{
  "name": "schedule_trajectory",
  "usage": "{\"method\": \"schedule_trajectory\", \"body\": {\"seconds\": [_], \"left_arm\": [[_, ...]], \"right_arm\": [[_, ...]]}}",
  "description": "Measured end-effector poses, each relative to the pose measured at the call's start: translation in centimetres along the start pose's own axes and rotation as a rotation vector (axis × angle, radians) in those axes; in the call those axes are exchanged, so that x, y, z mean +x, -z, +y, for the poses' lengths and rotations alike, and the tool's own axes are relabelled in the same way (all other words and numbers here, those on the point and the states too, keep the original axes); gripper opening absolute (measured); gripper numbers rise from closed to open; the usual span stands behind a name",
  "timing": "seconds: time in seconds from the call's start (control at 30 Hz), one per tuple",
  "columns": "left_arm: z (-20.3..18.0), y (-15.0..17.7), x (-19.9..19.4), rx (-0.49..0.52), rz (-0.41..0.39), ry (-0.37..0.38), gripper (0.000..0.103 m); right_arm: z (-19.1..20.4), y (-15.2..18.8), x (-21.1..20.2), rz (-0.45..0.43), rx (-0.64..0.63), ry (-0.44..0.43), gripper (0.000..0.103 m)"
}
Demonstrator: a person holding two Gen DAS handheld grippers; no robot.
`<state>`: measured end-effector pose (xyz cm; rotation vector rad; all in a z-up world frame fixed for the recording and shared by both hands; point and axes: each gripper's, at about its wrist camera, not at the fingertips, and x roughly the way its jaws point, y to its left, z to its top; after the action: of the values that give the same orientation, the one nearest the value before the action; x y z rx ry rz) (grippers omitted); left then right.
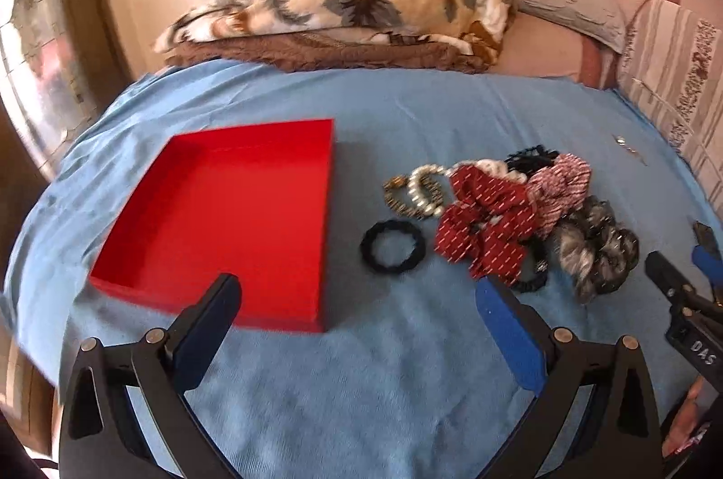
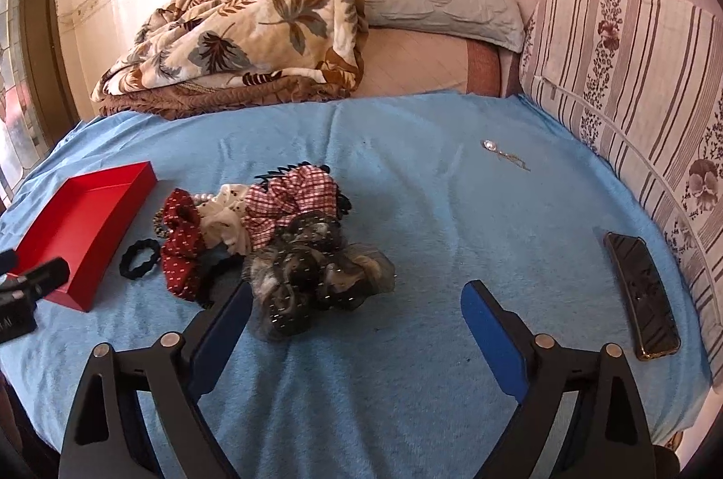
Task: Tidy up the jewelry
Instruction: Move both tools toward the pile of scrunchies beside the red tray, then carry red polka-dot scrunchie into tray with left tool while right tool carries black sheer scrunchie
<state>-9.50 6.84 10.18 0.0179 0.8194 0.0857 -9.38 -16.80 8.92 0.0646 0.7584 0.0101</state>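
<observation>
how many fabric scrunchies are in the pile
4: dark red dotted scrunchie at the pile's left, white one behind it, pink checked one at the back, grey one nearest the right gripper. More may be hidden underneath.

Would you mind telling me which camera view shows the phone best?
The right wrist view: the phone lies whole and unobstructed on the blue cloth near the striped cushion. The left wrist view does not show it clearly; nothing there can be picked out as the phone.
</observation>
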Motion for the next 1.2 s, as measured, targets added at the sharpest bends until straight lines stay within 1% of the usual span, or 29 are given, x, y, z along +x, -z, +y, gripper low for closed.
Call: {"method": "schedule_trajectory", "body": {"seconds": [0.07, 0.13, 0.17, 0.2, 0.3, 0.4, 0.53, 0.57, 0.6, 0.63, 0.67, 0.7, 0.73, 0.77, 0.8, 0.87, 0.97, 1.1, 1.2], "left_arm": [[-0.4, -0.9, 0.8, 0.018, 0.007, 0.041, 0.096], [-1.0, -1.6, 1.9, 0.034, 0.036, 0.066, 0.085], [-1.3, -2.0, 2.5, 0.039, 0.053, 0.081, 0.083], [-1.8, -2.4, 3.3, 0.042, 0.074, 0.11, 0.082], [-3.3, -3.1, 4.6, 0.05, 0.082, 0.154, 0.082], [-5.1, -3.4, 6.2, 0.081, 0.096, 0.185, 0.082], [-7.1, -3.6, 8.7, 0.101, 0.135, 0.212, 0.082], [-7.4, -3.6, 9.1, 0.103, 0.14, 0.215, 0.081], [-7.8, -3.7, 9.6, 0.105, 0.146, 0.218, 0.074], [-8.0, -3.6, 10.0, 0.107, 0.157, 0.223, 0.058], [-8.2, -3.6, 10.4, 0.106, 0.175, 0.229, 0.048], [-8.4, -3.6, 10.9, 0.101, 0.201, 0.239, 0.024], [-8.3, -3.5, 11.4, 0.09, 0.225, 0.25, 0.004], [-8.2, -3.5, 11.6, 0.073, 0.242, 0.269, 0.004], [-8.0, -3.4, 11.4, 0.062, 0.239, 0.279, 0.004], [-7.6, -3.4, 10.3, 0.062, 0.208, 0.289, 0.004], [-6.7, -3.7, 8.3, 0.041, 0.177, 0.319, 0.004], [-4.1, -4.5, 4.4, -0.001, 0.108, 0.359, 0.004], [-1.4, -5.0, 2.1, -0.03, 0.062, 0.356, 0.004]], "right_arm": [[-0.5, -0.1, 0.6, 0.011, 0.01, 0.003, 0.092], [-1.0, -0.3, 1.4, 0.031, 0.029, -0.003, 0.089], [-1.2, -0.3, 1.7, 0.039, 0.036, -0.009, 0.087], [-1.5, -0.4, 2.2, 0.051, 0.049, -0.024, 0.086], [-1.7, -0.5, 3.0, 0.066, 0.07, -0.07, 0.08], [-1.4, -0.5, 3.8, 0.081, 0.069, -0.106, 0.076], [-1.0, -0.5, 4.8, 0.095, 0.06, -0.133, 0.07], [-0.9, -0.6, 5.1, 0.098, 0.061, -0.144, 0.063], [-0.9, -0.6, 5.3, 0.106, 0.061, -0.154, 0.054], [-0.8, -0.6, 5.5, 0.115, 0.064, -0.166, 0.05], [-0.9, -0.6, 5.7, 0.121, 0.067, -0.176, 0.042], [-0.8, -0.6, 5.9, 0.129, 0.07, -0.199, 0.03], [-0.8, -0.6, 6.0, 0.135, 0.069, -0.212, 0.025], [-0.7, -0.6, 5.9, 0.14, 0.066, -0.23, 0.015], [-0.4, -0.7, 5.8, 0.142, 0.06, -0.244, 0.012], [-0.1, -0.7, 5.4, 0.136, 0.052, -0.257, 0.009], [0.3, -1.1, 4.2, 0.113, 0.035, -0.267, 0.008], [1.0, -2.4, 1.9, 0.067, 0.022, -0.279, 0.007], [1.7, -3.4, 0.4, 0.036, 0.001, -0.288, 0.007]]}}
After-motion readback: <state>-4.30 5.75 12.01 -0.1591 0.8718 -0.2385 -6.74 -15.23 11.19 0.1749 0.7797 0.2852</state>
